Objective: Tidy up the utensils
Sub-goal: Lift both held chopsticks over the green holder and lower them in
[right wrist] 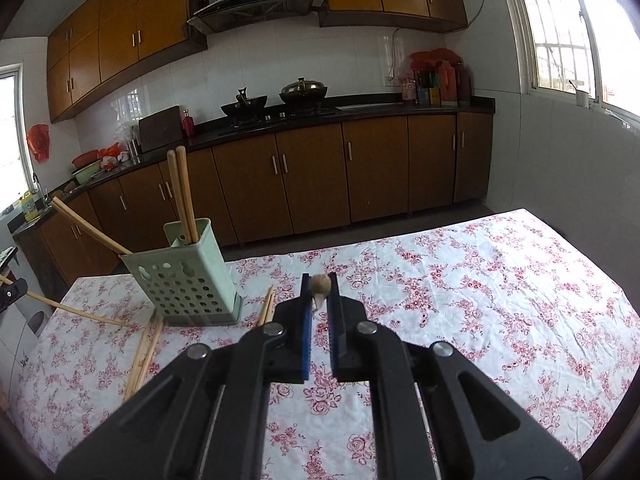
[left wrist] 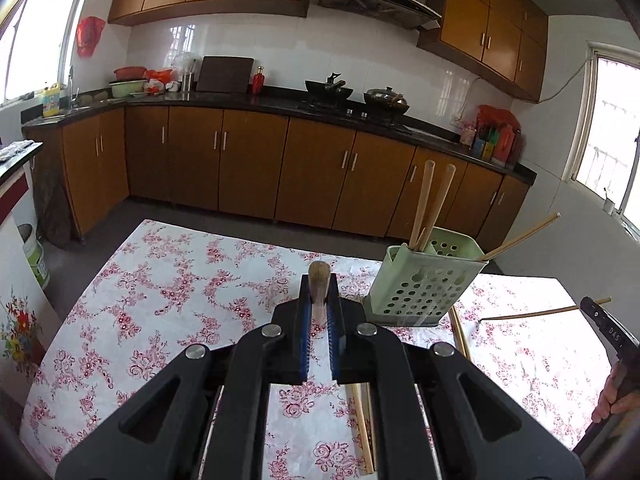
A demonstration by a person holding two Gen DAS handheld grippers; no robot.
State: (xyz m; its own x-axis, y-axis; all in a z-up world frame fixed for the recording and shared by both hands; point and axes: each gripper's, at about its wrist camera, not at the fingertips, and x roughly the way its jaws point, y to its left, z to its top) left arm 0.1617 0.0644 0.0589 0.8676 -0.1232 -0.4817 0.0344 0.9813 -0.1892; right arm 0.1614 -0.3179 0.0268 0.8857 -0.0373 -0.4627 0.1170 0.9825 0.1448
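A pale green perforated utensil holder (left wrist: 420, 280) (right wrist: 188, 276) stands on the floral table and holds three wooden chopsticks (left wrist: 430, 204) (right wrist: 182, 196), one leaning outward. My left gripper (left wrist: 319, 280) is shut on a chopstick (left wrist: 319, 286) seen end-on, left of the holder. My right gripper (right wrist: 320, 284) is shut on a chopstick (right wrist: 321, 285) seen end-on, right of the holder. In the left wrist view the right gripper's chopstick (left wrist: 532, 314) shows as a long stick at the right. Loose chopsticks (right wrist: 146, 348) (left wrist: 362, 424) lie on the table near the holder.
The table has a floral cloth (left wrist: 160, 300) (right wrist: 480, 300). Behind it is open floor, brown kitchen cabinets (left wrist: 248, 168) and a dark counter with pans (right wrist: 244, 108). A white cupboard (left wrist: 16, 280) stands left of the table.
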